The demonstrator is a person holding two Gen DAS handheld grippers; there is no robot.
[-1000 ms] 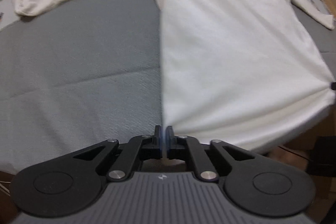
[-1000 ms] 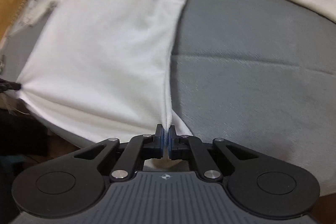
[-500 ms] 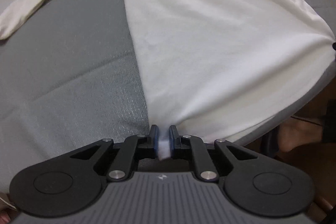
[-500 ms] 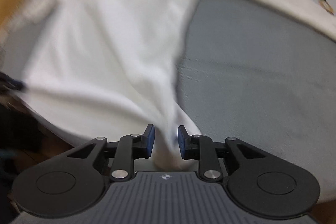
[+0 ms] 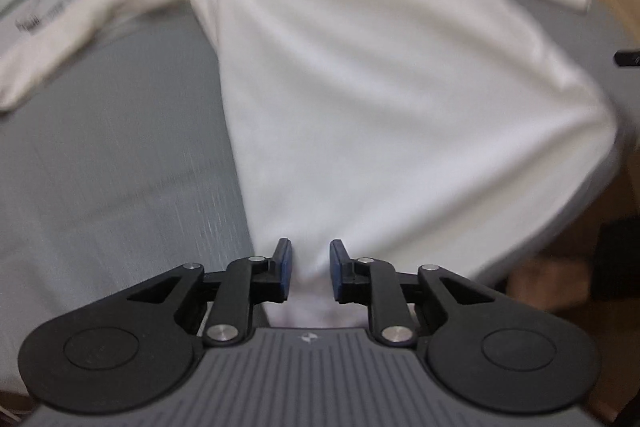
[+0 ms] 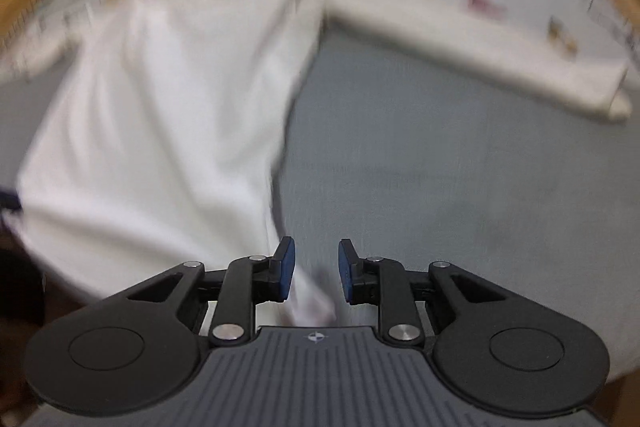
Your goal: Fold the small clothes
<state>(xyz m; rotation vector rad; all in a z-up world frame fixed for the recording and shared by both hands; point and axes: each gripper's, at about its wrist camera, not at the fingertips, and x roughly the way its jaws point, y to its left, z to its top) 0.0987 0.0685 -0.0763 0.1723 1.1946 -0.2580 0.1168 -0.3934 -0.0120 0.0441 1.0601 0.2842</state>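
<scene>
Left wrist view: the grey surface (image 5: 104,179) fills the left half of the frame; whether it is a desk or a padded board cannot be told through the blur. One sleeve (image 5: 52,39) of the white shirt (image 5: 384,99) runs to the upper left. The shirt body lies flat over the centre and right, its hem toward the bottom of the frame. The left claw (image 5: 310,267) stands at bottom centre. Its jaws have just been opening and are now spread, with the shirt's lower corner between the blue pads (image 5: 285,265) but not pinched.

Right wrist view: the white shirt (image 6: 160,131) covers the left half, the grey surface (image 6: 460,187) the right, and the other sleeve (image 6: 480,55) crosses the upper right. The right claw (image 6: 316,271), at bottom centre, has also just been opening and is spread; a strip of hem passes loosely between its pads (image 6: 287,269).
</scene>
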